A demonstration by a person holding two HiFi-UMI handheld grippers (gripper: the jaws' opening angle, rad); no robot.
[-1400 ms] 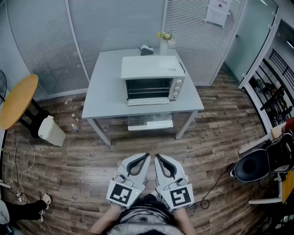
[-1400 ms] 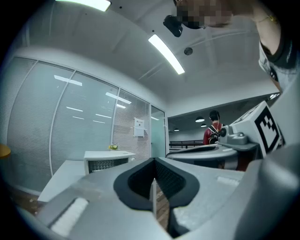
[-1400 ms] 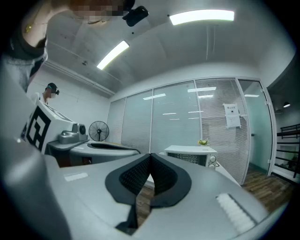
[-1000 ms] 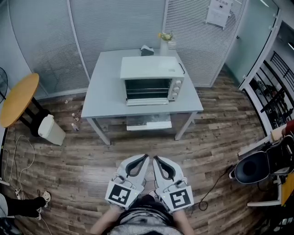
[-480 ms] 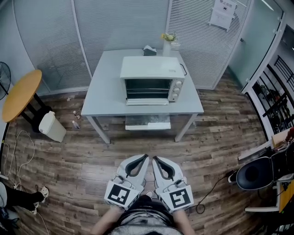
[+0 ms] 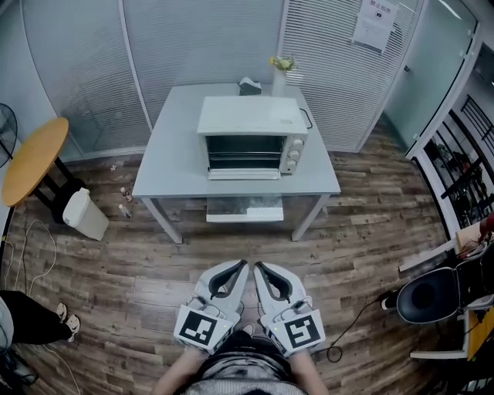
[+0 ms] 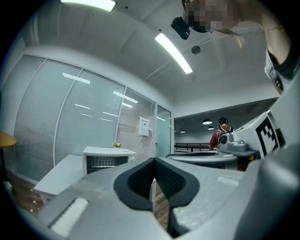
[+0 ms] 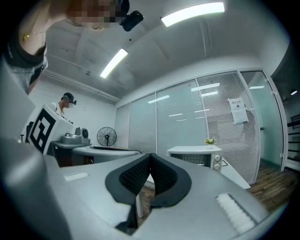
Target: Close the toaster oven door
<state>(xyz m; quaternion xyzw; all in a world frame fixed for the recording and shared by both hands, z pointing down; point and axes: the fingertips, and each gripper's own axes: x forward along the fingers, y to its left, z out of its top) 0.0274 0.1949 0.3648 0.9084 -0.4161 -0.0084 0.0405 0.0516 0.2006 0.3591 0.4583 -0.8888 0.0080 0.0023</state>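
With the left gripper (image 6: 242, 267) and right gripper (image 6: 260, 268) both closed on nothing, well short of the desk (image 6: 166, 166), I'd step up square to the open toaster oven (image 6: 251, 116) before lifting its door.

No text, brand or number is legible in any view. A white paper notice (image 6: 375, 23) hangs on the slatted blind (image 6: 332, 69); its printed lines are too small to read. The left gripper (image 6: 244, 265) carries a black-and-white square marker (image 6: 198, 329) and the right gripper (image 6: 257, 266) a second marker (image 6: 303, 332): coded patterns, not lettering. Any labelling on the toaster oven (image 6: 251, 116) cannot be made out.
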